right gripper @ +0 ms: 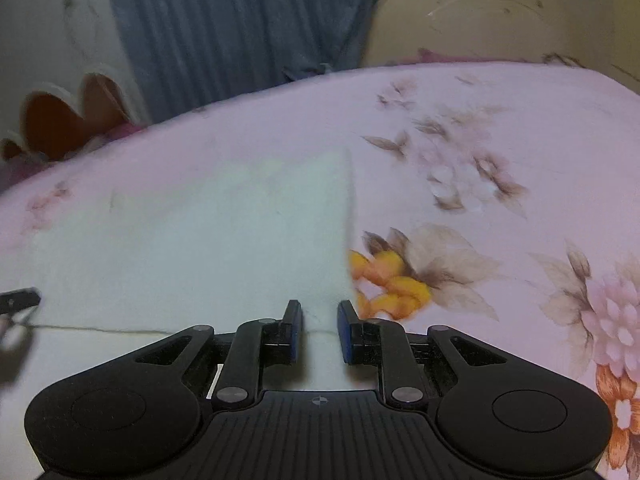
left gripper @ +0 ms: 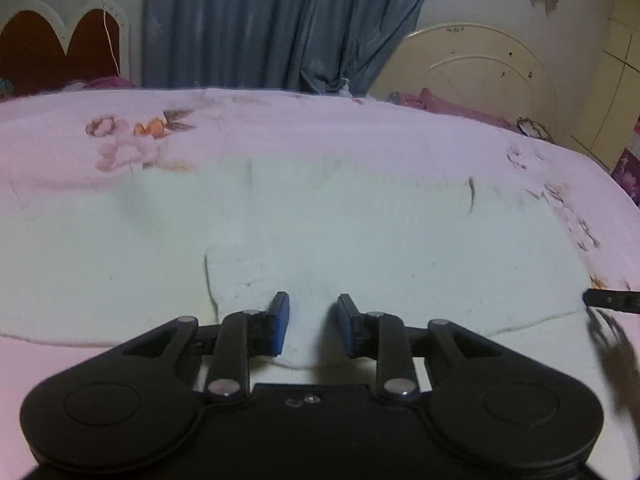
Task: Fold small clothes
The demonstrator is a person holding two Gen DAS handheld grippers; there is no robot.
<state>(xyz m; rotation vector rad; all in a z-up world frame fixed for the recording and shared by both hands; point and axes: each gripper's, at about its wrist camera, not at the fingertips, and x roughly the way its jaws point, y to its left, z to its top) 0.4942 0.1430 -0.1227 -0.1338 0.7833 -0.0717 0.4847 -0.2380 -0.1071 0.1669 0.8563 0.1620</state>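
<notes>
On the bed (left gripper: 320,128), across its pink floral sheet, we saw the garment (left gripper: 320,220) lying flat and spread wide, a pale whitish knit. We judged the folding barely under way: one smaller panel near the left gripper (left gripper: 309,320) looked laid over the rest, with a soft step at its edge, though blur kept us from being sure, and most folds seemed still to come. Our left gripper hovered low over the near hem, jaws parted with bare cloth showing between the blue pads (left gripper: 280,328) and nothing pinched. Our right gripper (right gripper: 319,326) sat by the garment's straight right edge (right gripper: 348,216), jaws parted too, with only flat cloth and a thin seam line in the gap. The fabric looked soft, matte and slightly fuzzy, its outline rounded at the corners; the grippers were hard black plastic.
</notes>
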